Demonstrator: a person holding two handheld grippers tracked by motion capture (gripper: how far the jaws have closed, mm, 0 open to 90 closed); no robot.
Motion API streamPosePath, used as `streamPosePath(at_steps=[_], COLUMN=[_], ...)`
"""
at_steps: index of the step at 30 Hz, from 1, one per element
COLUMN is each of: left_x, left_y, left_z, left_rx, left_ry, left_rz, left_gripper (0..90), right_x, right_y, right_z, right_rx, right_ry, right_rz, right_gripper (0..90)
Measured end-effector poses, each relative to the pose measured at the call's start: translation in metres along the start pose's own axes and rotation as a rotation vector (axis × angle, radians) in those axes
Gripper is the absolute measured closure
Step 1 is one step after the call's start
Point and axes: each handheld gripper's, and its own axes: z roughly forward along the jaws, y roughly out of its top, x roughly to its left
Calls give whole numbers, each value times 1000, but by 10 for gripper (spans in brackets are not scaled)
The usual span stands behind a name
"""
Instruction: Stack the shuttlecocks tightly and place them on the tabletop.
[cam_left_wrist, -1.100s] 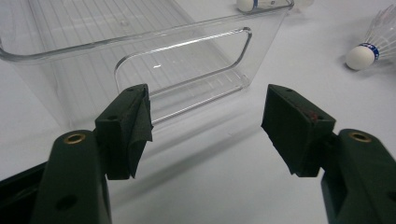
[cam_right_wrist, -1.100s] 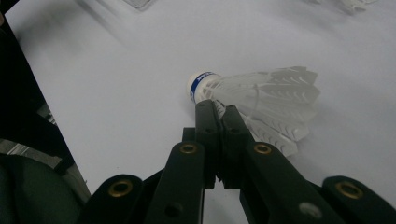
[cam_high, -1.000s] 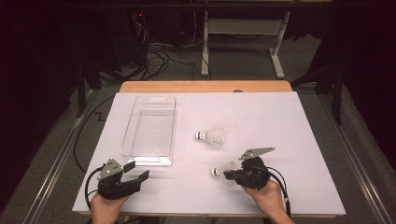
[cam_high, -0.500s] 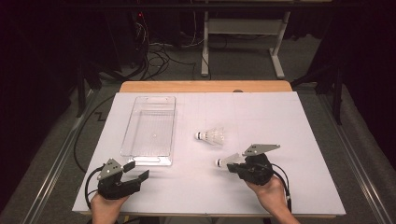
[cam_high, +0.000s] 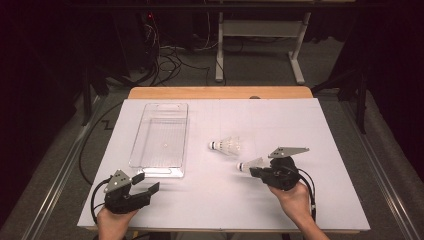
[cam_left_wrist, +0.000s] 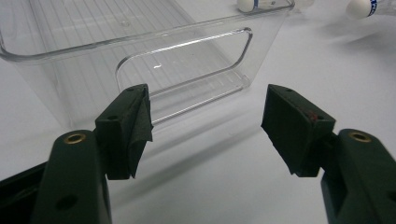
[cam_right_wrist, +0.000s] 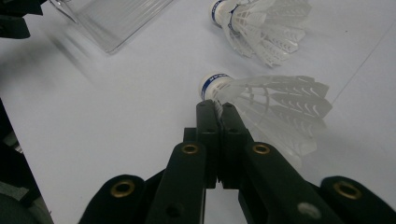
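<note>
A white table (cam_high: 210, 210) seen from above, with a person's two forearms entering at its near edge. At the near left corner, the left gripper (cam_high: 148, 190) rests close to the table's front edge, its jaws spread wide with nothing between them. In the left gripper view the two black pads (cam_left_wrist: 133, 128) frame bare white surface, and just beyond them stands the short end wall of a clear plastic bin (cam_left_wrist: 154, 56) with a handle slot cut into it.

At the near right, the right gripper (cam_high: 255, 170) is pinched tight on the edge of a white shuttlecock's (cam_high: 248, 165) skirt, near its cork. In the right gripper view the closed jaws meet on the thin feathers of the held shuttlecock (cam_right_wrist: 271, 100), which lies on its side, cork pointing toward the bin.

A broad strip of bare table lies between the two grippers.

Farther in, a second shuttlecock (cam_high: 226, 146) lies on its side near the table's middle, just beyond the held one and apart from it. To its left the bin (cam_high: 161, 142) runs lengthwise away from the person, with open surface between them. The right half of the table is bare out to its right and far edges.
</note>
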Motion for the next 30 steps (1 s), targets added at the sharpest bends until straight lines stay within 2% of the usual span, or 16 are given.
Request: streamPosePath(at_steps=[12, 30], left_x=[0, 0], left_y=[0, 0], left_z=[0, 0], left_rx=[-1, -1], left_ry=[0, 0], left_rz=[0, 0], left_gripper=[336, 336], right_x=[-11, -26], right_y=[8, 18], right_z=[-3, 4], right_rx=[-13, -21], right_ry=[-19, -38], right_rz=[24, 57], right_gripper=[900, 900])
